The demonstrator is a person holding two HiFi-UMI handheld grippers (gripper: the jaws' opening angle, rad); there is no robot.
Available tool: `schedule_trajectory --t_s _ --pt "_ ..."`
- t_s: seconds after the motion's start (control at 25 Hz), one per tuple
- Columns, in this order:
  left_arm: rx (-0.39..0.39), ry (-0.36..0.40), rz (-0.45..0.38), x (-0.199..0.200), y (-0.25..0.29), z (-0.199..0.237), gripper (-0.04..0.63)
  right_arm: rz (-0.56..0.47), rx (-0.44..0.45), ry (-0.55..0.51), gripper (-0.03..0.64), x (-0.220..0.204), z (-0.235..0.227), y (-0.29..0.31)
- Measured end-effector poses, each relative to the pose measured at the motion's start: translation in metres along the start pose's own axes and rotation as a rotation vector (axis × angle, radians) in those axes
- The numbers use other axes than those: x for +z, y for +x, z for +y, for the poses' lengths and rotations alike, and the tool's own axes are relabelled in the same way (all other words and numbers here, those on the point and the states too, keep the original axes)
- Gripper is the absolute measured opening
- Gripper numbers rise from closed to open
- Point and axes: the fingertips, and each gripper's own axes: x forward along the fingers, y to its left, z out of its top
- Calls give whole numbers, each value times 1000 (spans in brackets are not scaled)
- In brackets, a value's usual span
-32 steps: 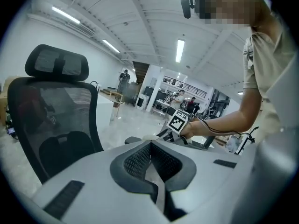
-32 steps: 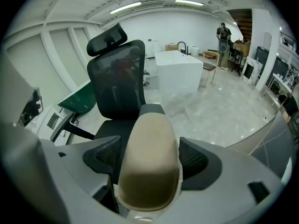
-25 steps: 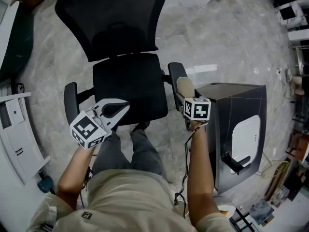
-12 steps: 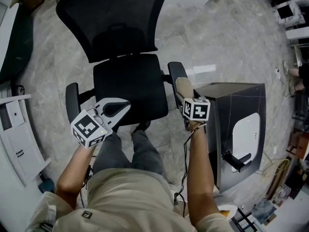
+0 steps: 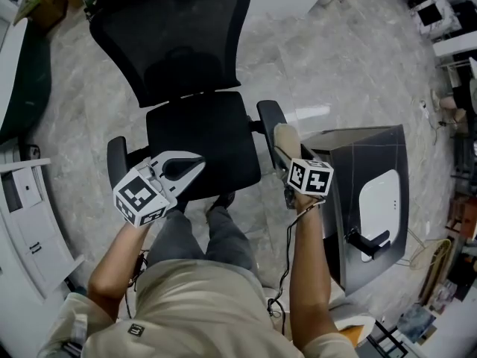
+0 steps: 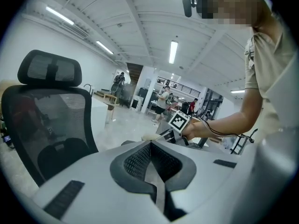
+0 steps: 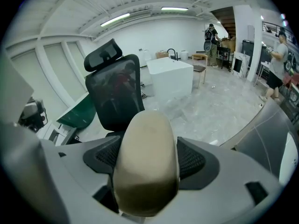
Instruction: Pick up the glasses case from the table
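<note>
Two grippers hover above a black office chair (image 5: 201, 136): the left gripper (image 5: 186, 167), over the seat, has its jaws pressed together on nothing, while the right gripper (image 7: 145, 155), beside an armrest (image 5: 270, 119) and near a dark grey box (image 5: 365, 200), pinches the beige glasses case (image 5: 286, 140).

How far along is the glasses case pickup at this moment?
Done: the case is clamped between the jaws of the right claw and rests on no surface. In hand: the case is held in the air beside the armrest of the chair. Left: nothing of the pickup itself appears to remain. The left claw is shut and empty.
</note>
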Motion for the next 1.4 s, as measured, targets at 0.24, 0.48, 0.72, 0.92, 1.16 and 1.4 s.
schedule_trajectory --t_s 0.24,0.48,0.72,0.92,1.16,1.4 --pt "-23 28 -1 11 -14 0 15 -72 19 44 357 15 23 -32" --pt "-67 28 -23 28 -21 -2 15 -161 67 90 359 34 54 -69" --pt "-162 21 -50 53 -11 -15 15 -246 113 121 359 48 91 -106" --pt "-233 49 -47 70 -9 -29 15 -319 136 131 358 59 122 -137" --pt "-291 83 -57 88 -11 -47 15 -425 184 177 359 74 152 -179" --pt "-334 149 -86 115 -17 -63 15 -537 226 201 358 90 178 -223"
